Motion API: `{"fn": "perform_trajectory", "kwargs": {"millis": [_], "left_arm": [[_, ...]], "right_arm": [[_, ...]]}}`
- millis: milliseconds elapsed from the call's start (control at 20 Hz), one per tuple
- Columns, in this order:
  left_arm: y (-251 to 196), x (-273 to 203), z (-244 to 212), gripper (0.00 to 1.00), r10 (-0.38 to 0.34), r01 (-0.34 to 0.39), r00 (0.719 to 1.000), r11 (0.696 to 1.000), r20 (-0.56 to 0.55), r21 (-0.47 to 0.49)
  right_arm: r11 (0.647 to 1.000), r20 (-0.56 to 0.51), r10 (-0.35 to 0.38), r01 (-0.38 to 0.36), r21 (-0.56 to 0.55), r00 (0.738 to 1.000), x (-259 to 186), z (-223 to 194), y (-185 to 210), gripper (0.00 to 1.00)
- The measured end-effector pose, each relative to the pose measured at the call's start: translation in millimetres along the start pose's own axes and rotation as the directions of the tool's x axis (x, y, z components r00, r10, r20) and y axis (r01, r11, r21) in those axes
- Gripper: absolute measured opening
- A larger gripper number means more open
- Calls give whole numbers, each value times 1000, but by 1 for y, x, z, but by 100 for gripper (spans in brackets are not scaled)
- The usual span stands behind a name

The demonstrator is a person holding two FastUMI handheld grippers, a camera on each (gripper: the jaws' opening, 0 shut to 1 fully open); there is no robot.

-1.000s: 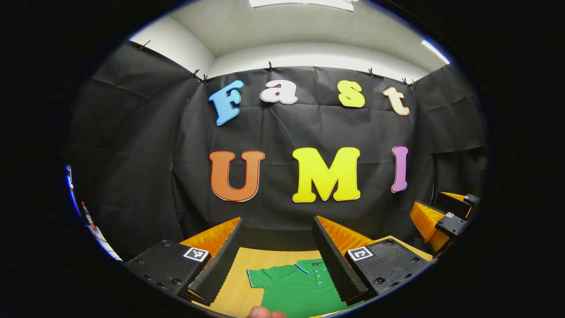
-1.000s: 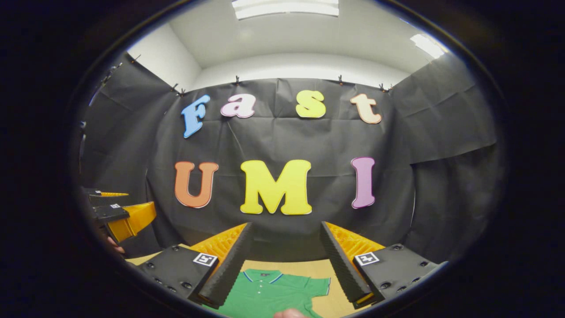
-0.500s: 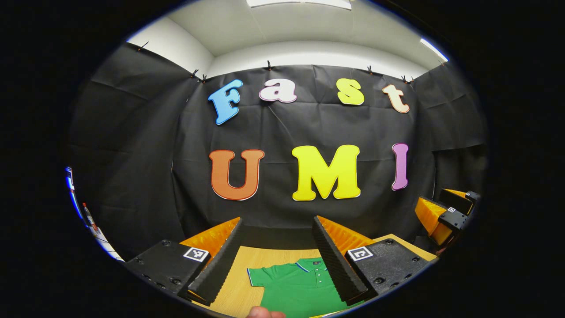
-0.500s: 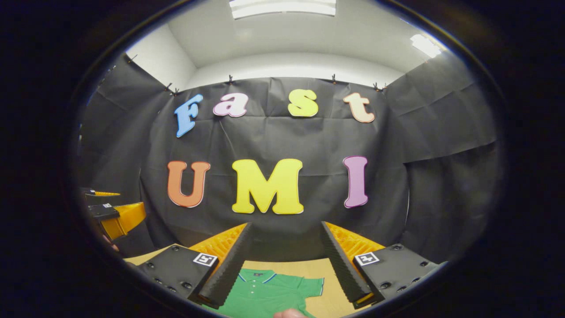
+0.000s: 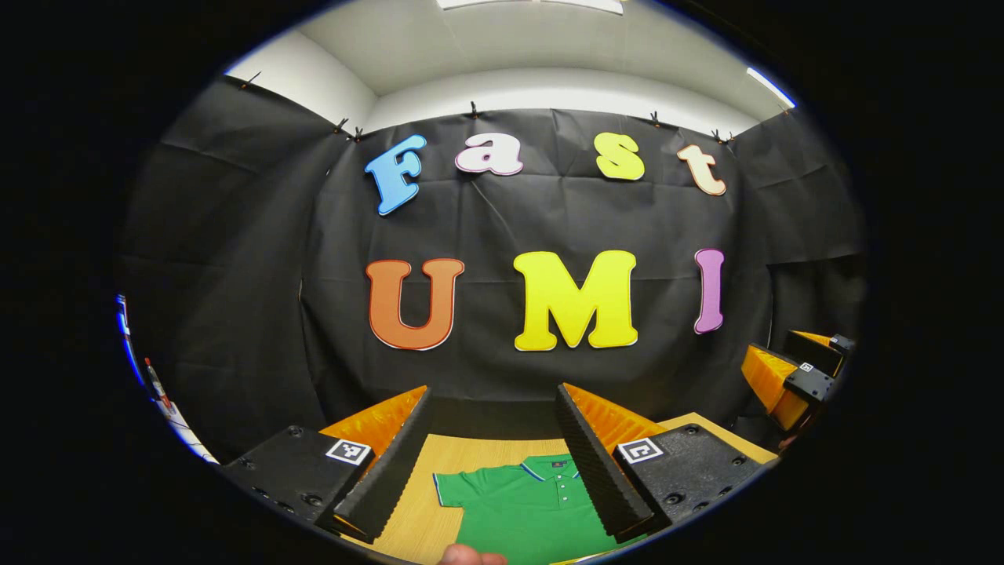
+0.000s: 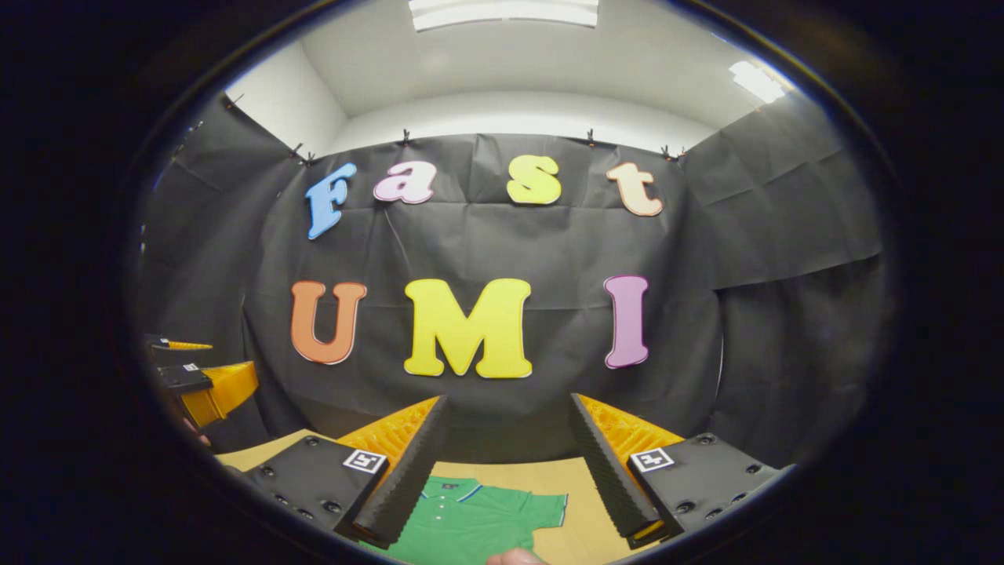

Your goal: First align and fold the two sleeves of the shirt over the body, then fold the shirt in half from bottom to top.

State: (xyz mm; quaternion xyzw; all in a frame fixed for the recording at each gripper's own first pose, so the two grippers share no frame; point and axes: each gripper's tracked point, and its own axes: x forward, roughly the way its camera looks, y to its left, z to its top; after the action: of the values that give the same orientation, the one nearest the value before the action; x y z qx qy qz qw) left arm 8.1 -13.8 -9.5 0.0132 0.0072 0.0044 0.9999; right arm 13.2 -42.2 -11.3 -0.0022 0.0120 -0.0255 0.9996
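In the left gripper view, the left gripper [image 5: 492,404] hangs above the wooden bench [image 5: 423,502] with its fingers [image 5: 388,467] spread wide and nothing between them. Below the gap lies the green shirt [image 5: 525,510], flat on the bench with its collar toward the far wall and one short sleeve [image 5: 455,488] stretched out to the left. A fingertip, probably a thumb [image 5: 469,556], pokes in at the bottom edge. At the far right, the right gripper [image 5: 788,377] floats well apart from the shirt.

In the right gripper view, the left gripper [image 6: 196,380] sits at the far left. The right gripper [image 6: 508,408] is likewise held wide and empty above the bench [image 6: 576,510], the shirt [image 6: 463,522] beneath it with its other sleeve [image 6: 545,506] laid out to the right.
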Motion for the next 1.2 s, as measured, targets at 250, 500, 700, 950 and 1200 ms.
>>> {"fn": "perform_trajectory", "kwargs": {"millis": [250,500,700,950,1200], "left_arm": [[-7,4,-9,98,-10,9,1000,1000,-25,-4],[-19,9,-33,98,-37,36,998,999,-59,-17],[-38,10,-65,98,-87,82,988,996,-127,-41],[-54,8,-97,99,-114,108,973,993,-202,-41],[-53,18,-103,99,-101,96,970,995,-220,-31]], "right_arm": [[1000,-17,3,-3,-15,1000,5,-7,-5,96],[1000,-60,14,-15,-15,998,9,-25,-23,92],[1000,-145,-21,17,-23,989,9,-55,-49,96],[1000,-384,0,-4,-12,923,8,-129,-70,92],[997,-634,74,-62,41,770,24,-196,-80,96]]}}
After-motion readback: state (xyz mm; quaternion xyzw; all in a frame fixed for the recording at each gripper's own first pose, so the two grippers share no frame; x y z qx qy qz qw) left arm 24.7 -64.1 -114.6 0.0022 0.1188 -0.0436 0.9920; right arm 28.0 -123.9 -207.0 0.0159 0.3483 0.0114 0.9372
